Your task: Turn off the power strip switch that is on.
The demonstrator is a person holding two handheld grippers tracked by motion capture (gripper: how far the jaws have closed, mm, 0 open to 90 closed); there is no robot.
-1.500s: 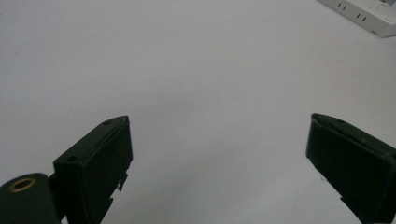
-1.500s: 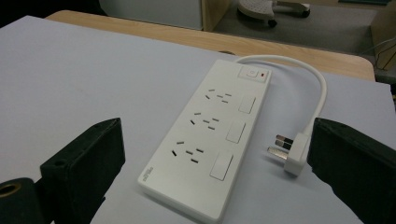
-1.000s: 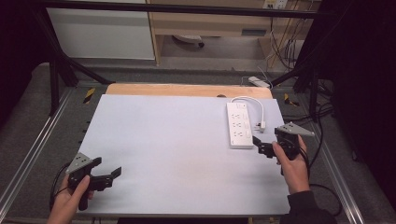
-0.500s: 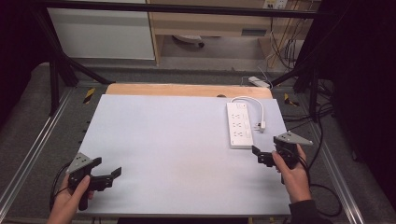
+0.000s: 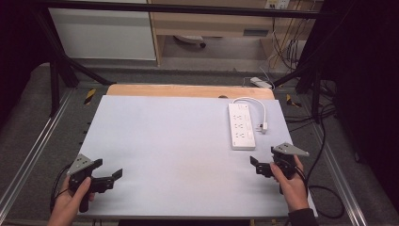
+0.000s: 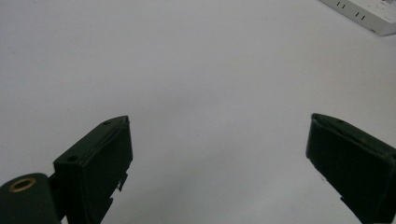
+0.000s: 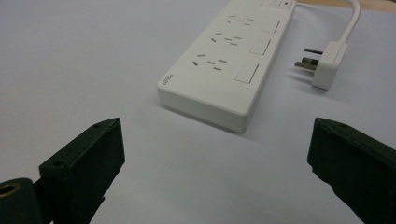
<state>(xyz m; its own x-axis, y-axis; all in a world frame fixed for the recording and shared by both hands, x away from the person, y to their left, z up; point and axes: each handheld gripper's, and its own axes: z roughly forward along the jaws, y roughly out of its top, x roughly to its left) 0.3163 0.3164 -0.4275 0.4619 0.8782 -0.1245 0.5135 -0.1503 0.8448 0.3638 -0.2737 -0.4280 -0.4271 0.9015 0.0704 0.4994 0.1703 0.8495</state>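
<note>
While we hold the right gripper (image 5: 261, 165) just short of the white power strip (image 5: 241, 126), its fingers (image 7: 84, 163) stand spread wide and empty, so the strip's near end sits framed between them, ready for a grasp. That strip lies flat at the far right of the counter (image 5: 164, 150), sockets up, with its plug (image 7: 327, 65) resting just beside it on the right, prongs towards the strip. We keep the left gripper (image 5: 109, 175) at the near left corner, well apart, fingers (image 6: 98, 158) also spread over bare surface, likely waiting its turn.
</note>
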